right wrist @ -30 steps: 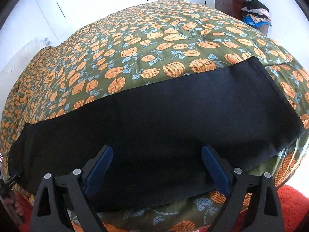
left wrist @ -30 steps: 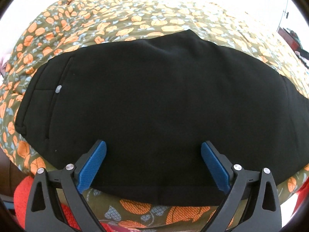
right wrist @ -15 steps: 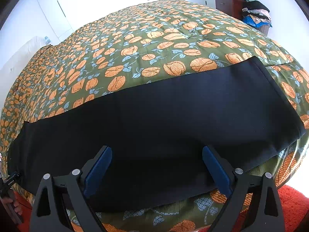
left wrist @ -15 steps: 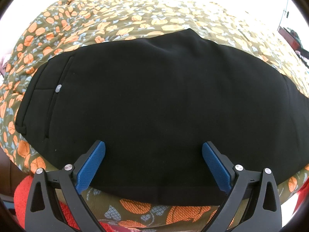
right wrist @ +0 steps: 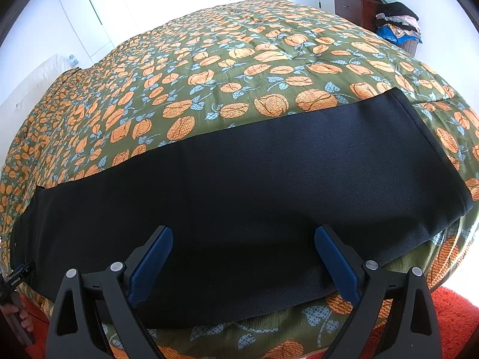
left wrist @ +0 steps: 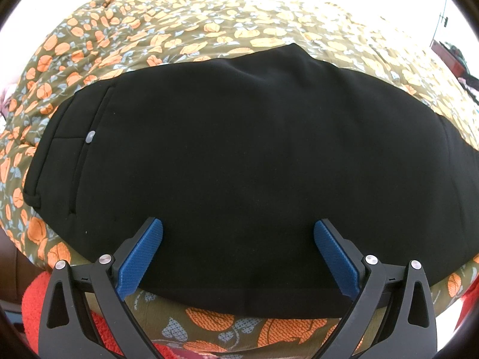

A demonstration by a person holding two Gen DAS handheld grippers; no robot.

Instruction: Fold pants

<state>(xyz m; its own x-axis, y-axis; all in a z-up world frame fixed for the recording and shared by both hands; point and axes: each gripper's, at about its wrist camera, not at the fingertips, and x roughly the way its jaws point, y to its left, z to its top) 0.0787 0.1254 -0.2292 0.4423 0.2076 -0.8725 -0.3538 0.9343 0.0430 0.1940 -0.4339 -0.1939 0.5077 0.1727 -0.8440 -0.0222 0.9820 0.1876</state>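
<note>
Left tool (left wrist: 238, 246), fingers spread wide with blue pads (left wrist: 140, 258) clear of any cloth, hovers over the near edge of the bed (left wrist: 227, 326). Right tool (right wrist: 243, 254) is likewise spread and empty-handed above the same near edge. Compared with the views a second earlier, almost nothing has changed: both tools have drifted only slightly and neither has closed. This suggests a pause between steps, with the next grasp not yet begun.

The pants (left wrist: 239, 155) lie flat along the near edge of the bed, apparently already doubled leg over leg into one long dark band. The waist end, with a pocket seam and a small pale button (left wrist: 90, 136), points toward the bed's left side. The leg hem (right wrist: 431, 149) reaches toward the right side. The cloth is smooth, with faint ripples near the hem.

A flower-patterned bedspread (right wrist: 239, 68) covers the bed. A red rug (right wrist: 455, 314) lies below, and a dresser (right wrist: 356, 7) stands beyond the far right corner.
</note>
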